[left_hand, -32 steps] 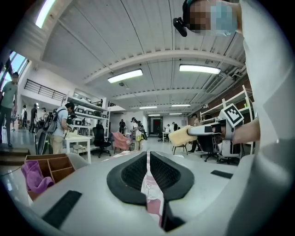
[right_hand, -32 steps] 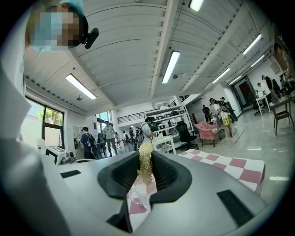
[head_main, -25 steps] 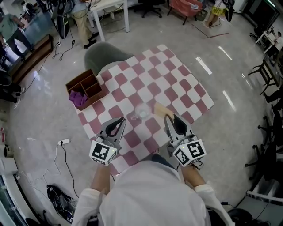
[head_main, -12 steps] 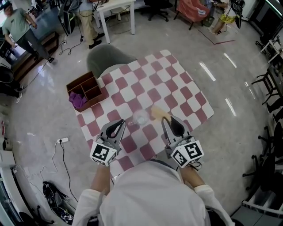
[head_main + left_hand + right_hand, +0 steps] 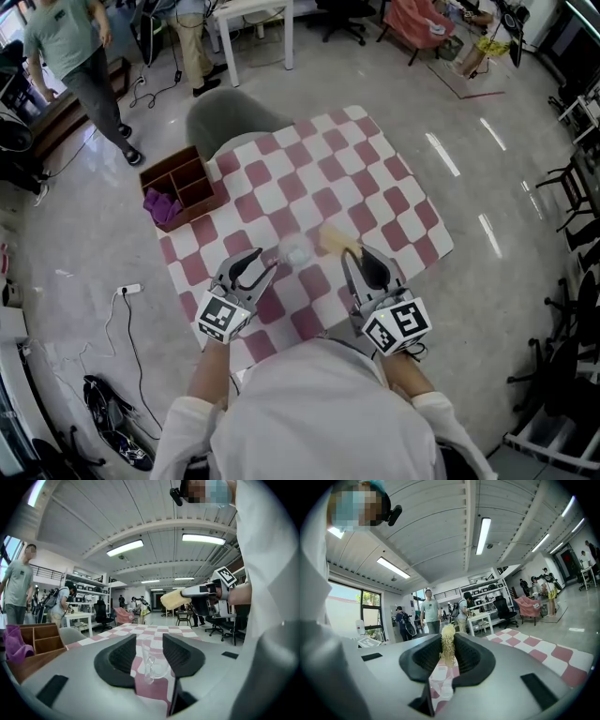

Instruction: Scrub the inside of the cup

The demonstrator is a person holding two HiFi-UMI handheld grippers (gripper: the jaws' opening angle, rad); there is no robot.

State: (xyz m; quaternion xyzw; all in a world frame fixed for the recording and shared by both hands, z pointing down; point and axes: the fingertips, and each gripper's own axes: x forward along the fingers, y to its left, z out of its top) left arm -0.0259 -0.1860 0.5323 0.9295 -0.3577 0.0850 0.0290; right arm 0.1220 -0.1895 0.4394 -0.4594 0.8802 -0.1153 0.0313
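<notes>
While the small clear glass cup (image 5: 298, 251) is seen standing upright on the pink-and-white chequered tablecloth (image 5: 375, 178), near the table's front edge, it is flanked by both tools. The left gripper (image 5: 270, 265) is held low at the cup's left, and its jaws have just been opening. They are now parted by a modest gap. In the left gripper view the cup is framed between the two black pads (image 5: 123, 656), on the cloth just beyond the tips, with nothing pressed against it, so no grip is had on the glass. On the other side, the right gripper (image 5: 354, 251) is closed on a pale yellow sponge (image 5: 335, 238). In the right gripper view its fibrous edge is pinched tight between the jaws and sticks up above them. From the head view the sponge is poked out ahead of the tips, just beside the cup's right; whether it touches cannot be told. At the table's far left corner a brown wooden box with compartments (image 5: 187, 183) is set, with a purple cloth (image 5: 161, 208) stuffed into one end compartment. A grey-green chair (image 5: 230, 117) is tucked in behind the table.
</notes>
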